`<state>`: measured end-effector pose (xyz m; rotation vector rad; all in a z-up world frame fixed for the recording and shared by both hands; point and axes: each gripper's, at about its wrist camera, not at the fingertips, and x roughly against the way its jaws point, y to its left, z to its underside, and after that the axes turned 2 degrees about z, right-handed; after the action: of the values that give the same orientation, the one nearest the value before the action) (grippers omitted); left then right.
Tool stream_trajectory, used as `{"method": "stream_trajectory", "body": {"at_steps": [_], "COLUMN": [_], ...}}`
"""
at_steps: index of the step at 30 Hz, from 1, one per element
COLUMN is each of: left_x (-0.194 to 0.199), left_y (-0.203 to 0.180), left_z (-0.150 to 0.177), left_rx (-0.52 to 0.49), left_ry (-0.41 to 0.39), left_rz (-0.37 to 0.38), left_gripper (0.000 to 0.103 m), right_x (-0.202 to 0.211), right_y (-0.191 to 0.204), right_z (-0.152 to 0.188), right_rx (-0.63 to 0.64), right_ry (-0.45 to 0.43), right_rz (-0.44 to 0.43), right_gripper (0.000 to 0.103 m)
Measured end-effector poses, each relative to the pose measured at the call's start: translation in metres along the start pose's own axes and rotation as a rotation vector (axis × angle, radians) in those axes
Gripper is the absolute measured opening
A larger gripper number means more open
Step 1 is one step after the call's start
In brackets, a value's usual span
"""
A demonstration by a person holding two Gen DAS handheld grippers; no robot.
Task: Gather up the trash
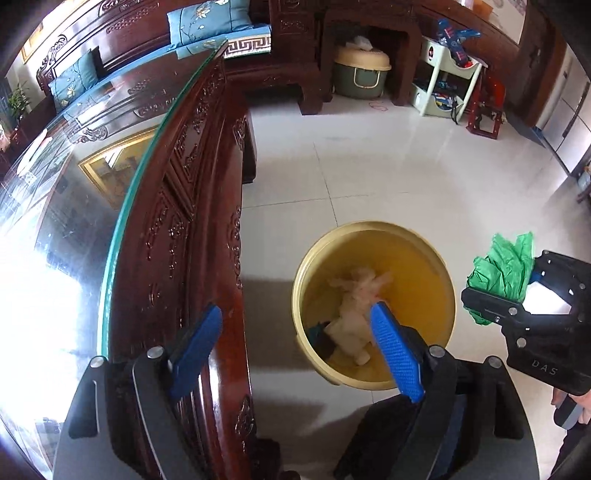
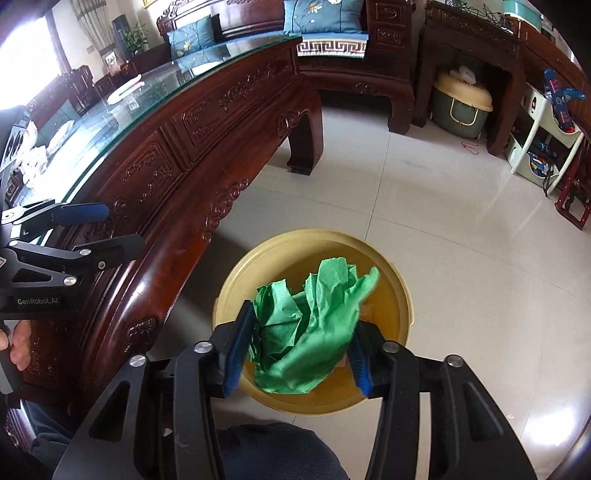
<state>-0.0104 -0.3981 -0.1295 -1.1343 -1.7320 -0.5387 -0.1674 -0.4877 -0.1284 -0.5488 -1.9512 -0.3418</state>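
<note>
A yellow bin stands on the tiled floor beside the carved wooden table. Whitish crumpled tissue and something dark lie inside it. My right gripper hangs over the bin, open, with a crumpled green paper between its blue pads. The paper leans on the left pad, and a small gap shows at the right one. My left gripper is wide open and empty, one finger over the table's edge, the other over the bin.
The glass-topped table carries white tissue scraps and a pale long object. Behind are a sofa with blue cushions, a lidded green tub, a white toy shelf and a red stool. A knee is below.
</note>
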Motion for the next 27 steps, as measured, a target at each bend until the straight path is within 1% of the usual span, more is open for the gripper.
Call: {"method": "stream_trajectory", "body": {"at_steps": [1,3,9,17,21,27], "left_x": [-0.001,-0.002,-0.008,-0.010,-0.011,-0.003], "left_y": [0.000,-0.002,-0.006,-0.009,-0.011,-0.015], "left_z": [0.000,0.000,0.000,0.001,0.002,0.002], "left_rx": [-0.001,-0.003,-0.009,-0.020,-0.018,-0.020], "left_ry": [0.004,0.007,0.024,0.023,0.033,0.009], "left_rz": [0.001,0.001,-0.001,0.004,0.019,0.050], "left_gripper": [0.082,0.082,0.083,0.083,0.083,0.083], "right_x": [-0.001,-0.003,-0.006,-0.005,-0.003,0.009], "right_y": [0.002,0.006,0.007,0.007,0.005,0.002], "right_z": [-0.001,-0.001,-0.002,0.000,0.001,0.001], "right_rx": [0.009,0.027,0.047,0.045,0.039,0.024], "right_ry": [0.003,0.006,0.007,0.007,0.005,-0.022], "right_rz": [0.004,0.028,0.061,0.076,0.083,0.098], "right_gripper": [0.068,0.080,0.080,0.080,0.080,0.080]}}
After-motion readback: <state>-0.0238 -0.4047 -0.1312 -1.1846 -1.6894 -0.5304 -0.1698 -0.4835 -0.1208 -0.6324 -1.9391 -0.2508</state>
